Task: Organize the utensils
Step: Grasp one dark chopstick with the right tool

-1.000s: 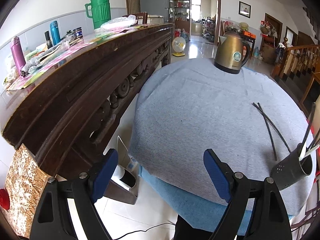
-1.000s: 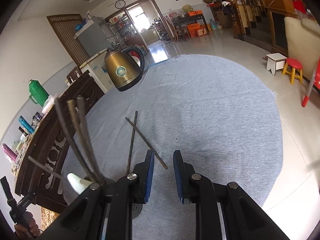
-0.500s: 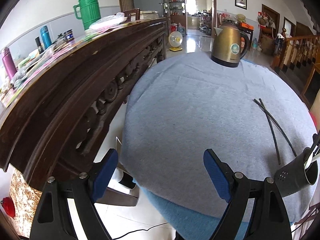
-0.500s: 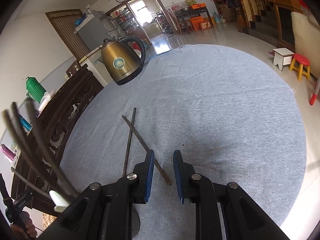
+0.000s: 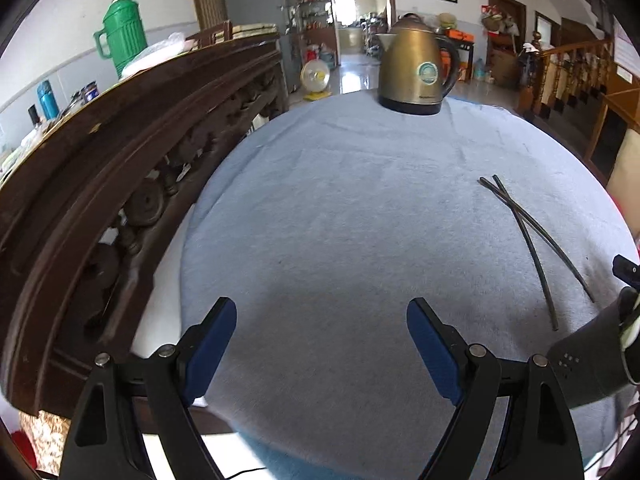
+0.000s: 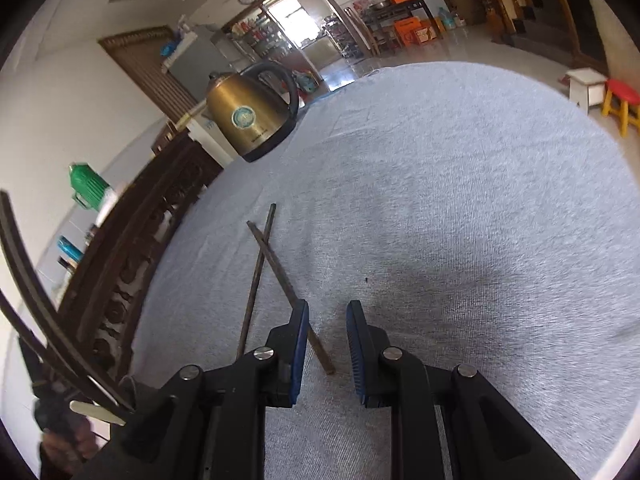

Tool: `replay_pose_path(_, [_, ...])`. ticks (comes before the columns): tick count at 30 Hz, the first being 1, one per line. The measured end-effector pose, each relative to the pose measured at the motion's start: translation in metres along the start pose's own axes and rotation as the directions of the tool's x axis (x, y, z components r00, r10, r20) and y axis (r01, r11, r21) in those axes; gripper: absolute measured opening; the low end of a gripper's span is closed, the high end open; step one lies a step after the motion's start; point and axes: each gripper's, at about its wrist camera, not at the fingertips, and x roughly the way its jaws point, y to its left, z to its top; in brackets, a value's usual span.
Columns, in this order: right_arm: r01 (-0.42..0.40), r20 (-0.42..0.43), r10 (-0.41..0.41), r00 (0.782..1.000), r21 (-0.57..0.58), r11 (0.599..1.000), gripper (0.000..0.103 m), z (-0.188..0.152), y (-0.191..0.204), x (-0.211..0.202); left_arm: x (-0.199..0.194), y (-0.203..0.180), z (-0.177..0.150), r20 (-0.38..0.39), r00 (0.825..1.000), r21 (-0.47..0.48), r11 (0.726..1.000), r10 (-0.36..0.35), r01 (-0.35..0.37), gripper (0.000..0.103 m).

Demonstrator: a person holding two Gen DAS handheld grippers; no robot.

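Chopsticks (image 6: 276,268) lie crossed on the cloth (image 6: 460,200); right gripper (image 6: 327,340) narrowly parted around one, pads apart from it; left gripper (image 5: 320,344) wide, empty

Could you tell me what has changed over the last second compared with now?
The right gripper has come down toward the crossed chopsticks; one end now lies between its narrowly parted, empty jaws. The left gripper has drifted over the table, wide open. The chopsticks, kettle and holder stayed put.
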Motion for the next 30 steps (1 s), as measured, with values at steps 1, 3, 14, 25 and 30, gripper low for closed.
replay_pose_path(1, [-0.004, 0.006, 0.004, 1.000, 0.016, 1.000, 0.022, 0.000, -0.005, 0.002, 0.004, -0.003, 0.000, -0.008, 1.000, 0.001, 1.000, -0.006, 0.006, 0.087])
replay_pose_path(3, [-0.002, 0.024, 0.002, 1.000, 0.026, 1.000, 0.021, 0.002, -0.007, 0.004, 0.010, -0.010, 0.000, -0.042, 0.999, -0.006, 1.000, -0.009, 0.009, 0.087])
replay_pose_path(14, [-0.098, -0.107, 0.085, 0.991, -0.126, 0.987, 0.022, 0.052, 0.034, 0.046, 0.021, -0.025, 0.041, -0.065, 0.998, -0.002, 1.000, 0.010, -0.010, 0.087])
replay_pose_path(25, [-0.184, -0.309, 0.064, 0.949, -0.380, 0.907, 0.022, 0.091, 0.116, 0.146, 0.037, -0.027, 0.066, -0.078, 0.997, -0.013, 1.000, -0.006, 0.005, 0.087])
replay_pose_path(30, [-0.165, -0.344, -0.001, 0.939, -0.451, 0.877, 0.022, 0.089, 0.131, 0.179, 0.044, -0.032, 0.065, -0.091, 0.996, -0.008, 1.000, -0.020, 0.019, 0.087])
